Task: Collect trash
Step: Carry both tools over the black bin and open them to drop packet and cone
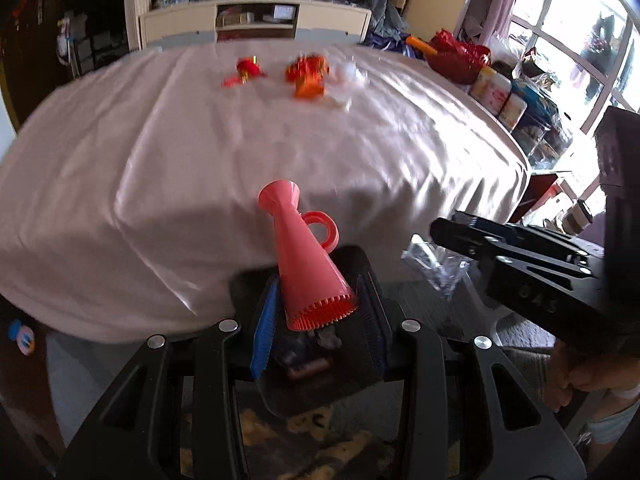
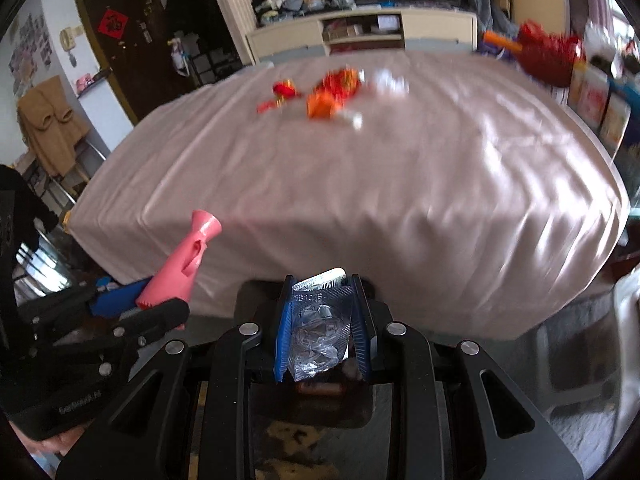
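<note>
My left gripper (image 1: 318, 304) is shut on a pink plastic cone-shaped piece (image 1: 308, 256) with a ring handle and a ribbed wide end, held off the near edge of the table. It also shows in the right wrist view (image 2: 180, 264), at the left. My right gripper (image 2: 322, 320) is shut on a silver blister pack (image 2: 318, 332), crumpled and empty. That pack shows in the left wrist view (image 1: 438, 266), at the right. Red and orange wrappers (image 1: 308, 74) and a white crumpled scrap (image 1: 348, 74) lie at the table's far side.
The table carries a pale pink cloth (image 1: 200, 168). A dark bin (image 2: 312, 400) with trash in it sits below both grippers. A cream cabinet (image 1: 256, 20) stands behind the table. Boxes and a red bag (image 1: 460, 54) crowd the right side by the window.
</note>
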### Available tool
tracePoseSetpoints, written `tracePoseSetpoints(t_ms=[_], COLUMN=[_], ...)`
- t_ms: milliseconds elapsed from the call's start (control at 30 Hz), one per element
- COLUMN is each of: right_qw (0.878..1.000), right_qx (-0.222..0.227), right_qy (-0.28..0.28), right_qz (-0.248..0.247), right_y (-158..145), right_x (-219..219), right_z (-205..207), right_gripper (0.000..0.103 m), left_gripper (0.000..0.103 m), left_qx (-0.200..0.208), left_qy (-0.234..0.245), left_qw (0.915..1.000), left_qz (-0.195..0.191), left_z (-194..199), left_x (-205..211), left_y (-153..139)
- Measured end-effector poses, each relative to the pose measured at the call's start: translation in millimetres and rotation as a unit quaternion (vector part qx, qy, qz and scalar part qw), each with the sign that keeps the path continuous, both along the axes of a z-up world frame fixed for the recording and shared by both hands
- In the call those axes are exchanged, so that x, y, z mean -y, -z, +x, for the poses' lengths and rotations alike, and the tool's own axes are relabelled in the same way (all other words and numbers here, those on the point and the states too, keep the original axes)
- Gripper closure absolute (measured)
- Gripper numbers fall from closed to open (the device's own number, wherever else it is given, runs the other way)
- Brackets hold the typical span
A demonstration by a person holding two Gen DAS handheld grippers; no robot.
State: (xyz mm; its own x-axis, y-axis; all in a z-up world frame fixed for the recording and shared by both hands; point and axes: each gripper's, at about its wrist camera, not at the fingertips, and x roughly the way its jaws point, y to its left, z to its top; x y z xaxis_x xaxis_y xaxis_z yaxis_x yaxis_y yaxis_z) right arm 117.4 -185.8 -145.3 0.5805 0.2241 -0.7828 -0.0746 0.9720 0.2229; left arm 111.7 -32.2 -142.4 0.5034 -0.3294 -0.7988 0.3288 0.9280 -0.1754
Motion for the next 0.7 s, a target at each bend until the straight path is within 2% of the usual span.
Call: tracePoseSetpoints(t_ms=[133, 433, 700], right_qw=[1.0, 0.999, 0.998], right_qx=[-0.021, -0.052, -0.056], right_qy=[-0.002, 0.011, 0.009], right_qz=[-0.004, 0.004, 0.01], right_y=[26.4, 59.2, 63.8], right_x=[-3.4, 2.8, 0.8], right_z=[-3.2, -11.5, -7.9], right_gripper=[0.076, 0.076, 0.076], left_gripper=[0.066, 0.066, 0.066], left_qx=[-0.034, -0.097, -0.113], left_qy=[-0.003, -0.001, -0.001], left_qw=[0.9994, 0.9953, 0.9936], left_qz=[-0.009, -0.006, -0.002], left_z=[-7.2, -11.0, -8.3], left_x=[-2.8, -1.4, 0.3], left_y=[31.6, 87.2, 103.4])
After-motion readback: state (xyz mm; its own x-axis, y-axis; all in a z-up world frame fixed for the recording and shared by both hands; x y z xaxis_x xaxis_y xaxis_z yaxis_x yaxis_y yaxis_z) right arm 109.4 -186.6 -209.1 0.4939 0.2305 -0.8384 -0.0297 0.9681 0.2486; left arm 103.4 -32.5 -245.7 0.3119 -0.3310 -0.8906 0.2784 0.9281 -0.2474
